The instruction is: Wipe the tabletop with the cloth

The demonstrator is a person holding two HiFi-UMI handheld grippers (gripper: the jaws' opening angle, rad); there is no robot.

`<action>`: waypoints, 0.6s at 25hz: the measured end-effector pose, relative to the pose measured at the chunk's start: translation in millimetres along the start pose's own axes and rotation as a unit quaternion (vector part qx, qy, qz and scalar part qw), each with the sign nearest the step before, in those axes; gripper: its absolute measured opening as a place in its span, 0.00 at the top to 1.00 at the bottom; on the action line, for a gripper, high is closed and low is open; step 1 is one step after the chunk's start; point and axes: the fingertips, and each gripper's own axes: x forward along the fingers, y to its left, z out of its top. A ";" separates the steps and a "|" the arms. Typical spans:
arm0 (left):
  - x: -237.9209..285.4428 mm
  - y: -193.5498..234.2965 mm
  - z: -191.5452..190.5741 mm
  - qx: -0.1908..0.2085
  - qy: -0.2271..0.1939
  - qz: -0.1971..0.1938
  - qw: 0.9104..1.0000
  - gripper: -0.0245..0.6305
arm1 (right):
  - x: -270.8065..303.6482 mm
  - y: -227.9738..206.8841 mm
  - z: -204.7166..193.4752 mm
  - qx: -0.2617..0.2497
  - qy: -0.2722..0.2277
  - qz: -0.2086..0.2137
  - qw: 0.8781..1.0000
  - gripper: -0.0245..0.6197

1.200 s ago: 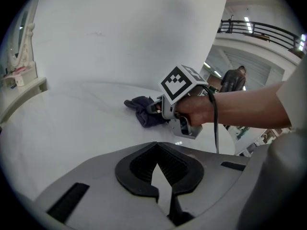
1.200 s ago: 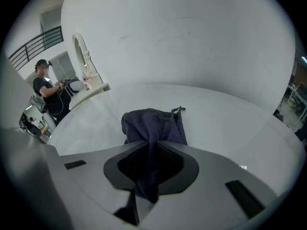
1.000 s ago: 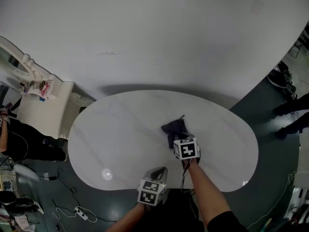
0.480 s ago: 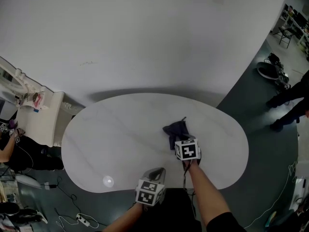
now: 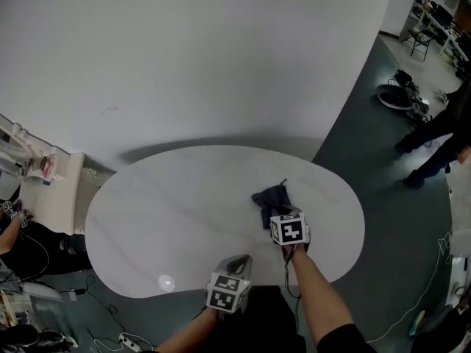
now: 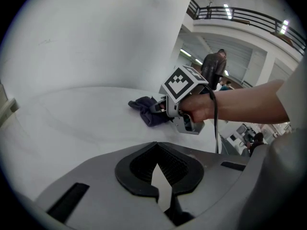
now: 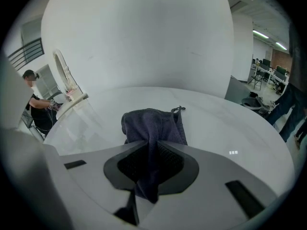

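Where the cloth lies: the dark cloth is crumpled on the right half of the white oval tabletop. One end is caught in my right claw and the rest is bunched just ahead of it.
Right claw: jaws clamped on the cloth, with a fold hanging down between them.
Left claw: jaws pressed together on nothing, held at the table's near edge, beside and behind the right one.
Changed since a second ago: my head has swung. More grey floor shows at the right, and the white cabinet has slid toward the left edge. Claws and cloth keep almost the same spot on the table.
Hard to make out: from the head view, my right claw's tips are hidden under its marker cube. The standing people at the far right are cut off by the frame.
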 end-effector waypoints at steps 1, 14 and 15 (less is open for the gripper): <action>3.2 -4.7 1.4 0.003 0.001 -0.003 1.000 0.96 | -3.0 -6.9 -2.2 0.002 -0.001 -0.002 1.000 0.90; 35.4 -51.8 12.3 0.038 0.016 -0.027 0.999 0.96 | -45.0 -102.5 -32.1 0.042 -0.006 -0.044 0.998 0.90; 37.9 -54.3 13.3 0.041 0.016 -0.030 0.999 0.96 | -47.8 -109.8 -34.7 0.045 -0.007 -0.048 0.998 0.90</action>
